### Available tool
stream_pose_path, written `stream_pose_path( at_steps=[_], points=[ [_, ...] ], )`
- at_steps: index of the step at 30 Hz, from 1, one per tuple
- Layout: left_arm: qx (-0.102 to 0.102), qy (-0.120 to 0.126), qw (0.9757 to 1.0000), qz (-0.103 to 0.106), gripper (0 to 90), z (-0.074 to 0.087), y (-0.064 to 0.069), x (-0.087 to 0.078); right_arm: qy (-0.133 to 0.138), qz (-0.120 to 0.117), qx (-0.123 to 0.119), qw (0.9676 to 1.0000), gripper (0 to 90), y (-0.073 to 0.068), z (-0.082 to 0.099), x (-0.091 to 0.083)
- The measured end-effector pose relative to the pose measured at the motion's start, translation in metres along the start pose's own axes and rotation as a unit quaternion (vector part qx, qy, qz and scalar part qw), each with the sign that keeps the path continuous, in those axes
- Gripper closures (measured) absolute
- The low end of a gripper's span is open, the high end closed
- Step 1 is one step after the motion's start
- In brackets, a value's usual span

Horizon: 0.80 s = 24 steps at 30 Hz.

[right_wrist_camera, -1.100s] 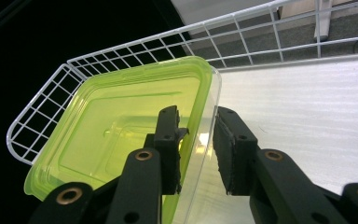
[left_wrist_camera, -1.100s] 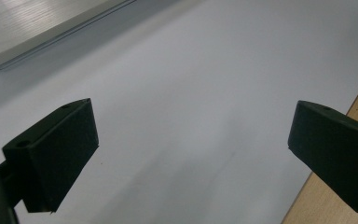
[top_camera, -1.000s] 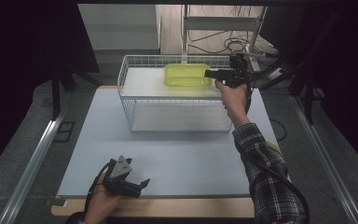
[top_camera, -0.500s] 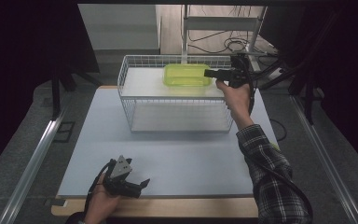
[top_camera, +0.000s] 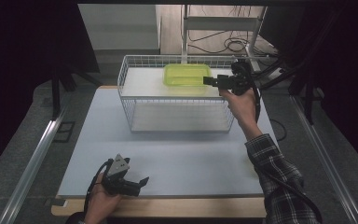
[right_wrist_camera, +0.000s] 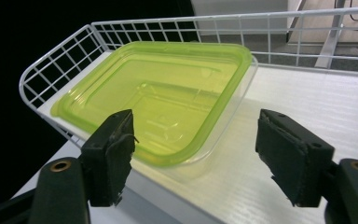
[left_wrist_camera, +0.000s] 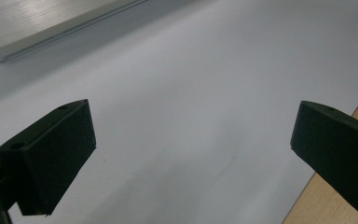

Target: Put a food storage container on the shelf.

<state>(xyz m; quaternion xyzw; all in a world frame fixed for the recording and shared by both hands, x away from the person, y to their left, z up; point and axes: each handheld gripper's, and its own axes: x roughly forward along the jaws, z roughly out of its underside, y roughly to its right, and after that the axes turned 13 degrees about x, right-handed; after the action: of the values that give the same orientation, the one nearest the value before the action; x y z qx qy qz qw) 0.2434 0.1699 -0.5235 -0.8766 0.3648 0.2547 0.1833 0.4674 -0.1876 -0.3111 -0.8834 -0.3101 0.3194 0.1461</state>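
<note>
Container: we are seeing the translucent lime-green rectangular plastic container (top_camera: 187,74) lying on the top shelf of the white wire rack (top_camera: 177,106), toward its far right part, with the open side facing up.
Rack: we are seeing it standing on the far half of the pale grey table mat (top_camera: 168,154), a low wire rim running around its white top shelf.
Right gripper: we are holding the right gripper (top_camera: 208,80) level at the right end of the rack top, pointing left at the container's right edge.
Right jaws: they are standing apart and have just been opening; in the right gripper view (right_wrist_camera: 193,154) the container's near corner is sitting between them, and the pads are not pressing on it.
Left gripper: we are resting the left gripper (top_camera: 142,182) low over the near left part of the mat, well apart from the rack.
Left jaws: they are standing wide apart over bare mat (left_wrist_camera: 191,144).
</note>
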Motion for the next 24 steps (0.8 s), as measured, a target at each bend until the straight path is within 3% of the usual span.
stream_pose_path(
  at_steps=[10, 24],
  points=[
    [0.010, 0.014, 0.9998, -0.006, 0.0, 0.000, 0.000, 0.000, 0.002, -0.005, -0.040, 0.9992, 22.0, -0.009, 0.015, -0.014],
    [0.032, 0.042, 0.9985, -0.013, 0.0, 0.000, 0.001, -0.001, -0.003, -0.005, -0.114, 0.9934, 14.1, -0.015, 0.054, -0.040]
  ],
)
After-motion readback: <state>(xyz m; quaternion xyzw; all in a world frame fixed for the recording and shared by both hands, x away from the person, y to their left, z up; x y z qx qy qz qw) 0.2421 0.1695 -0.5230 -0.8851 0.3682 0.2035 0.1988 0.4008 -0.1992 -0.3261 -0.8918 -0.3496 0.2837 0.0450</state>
